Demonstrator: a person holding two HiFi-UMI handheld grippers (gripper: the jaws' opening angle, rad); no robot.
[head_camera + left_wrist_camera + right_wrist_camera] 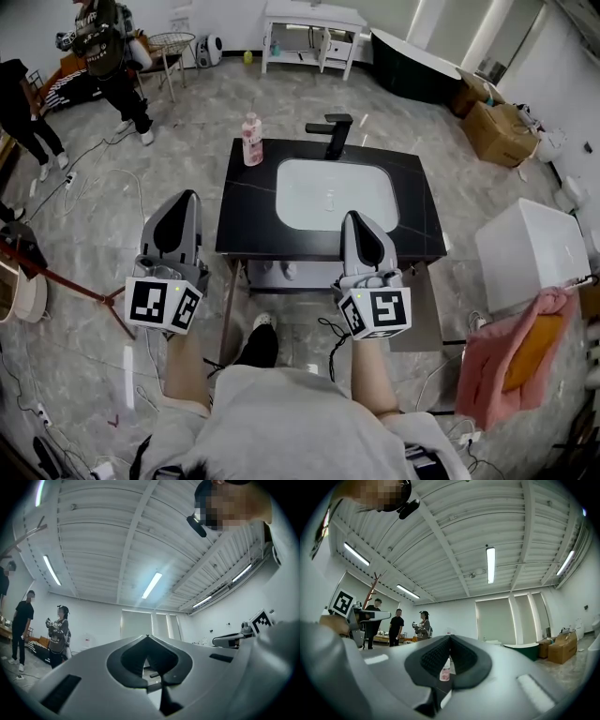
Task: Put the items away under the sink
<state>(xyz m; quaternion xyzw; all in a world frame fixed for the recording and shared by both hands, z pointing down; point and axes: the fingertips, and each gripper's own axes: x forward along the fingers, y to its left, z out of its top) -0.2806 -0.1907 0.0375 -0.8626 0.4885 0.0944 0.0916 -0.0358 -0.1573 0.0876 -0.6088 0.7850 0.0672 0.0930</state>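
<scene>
Both claws are held out in front of a vanity with a black stone tabletop (246, 214), each in one of the person's hands. The left claw (186, 197) has its jaws pressed together with nothing between them, and it sits just off the tabletop's left edge, out over the marbled grey floor (187, 122). The right claw (352, 216) is also closed at the tips and grips nothing; its tips lie over the near edge of the tabletop, just short of the white rectangular basin (336, 192). The pink plastic bottle with a white cap (251, 139) stands upright on the far left corner of the tabletop, ahead of the left claw and a little to its right, well apart from both claws. In the right gripper view it shows small and distant through the gap behind the closed tips. A black angular faucet (333, 133) rises beyond the basin, straight ahead of the right claw. Off to the right of the right claw hangs a pink towel (502, 370). Far ahead and to the left of the left claw stands a person in dark clothes (108, 47).
</scene>
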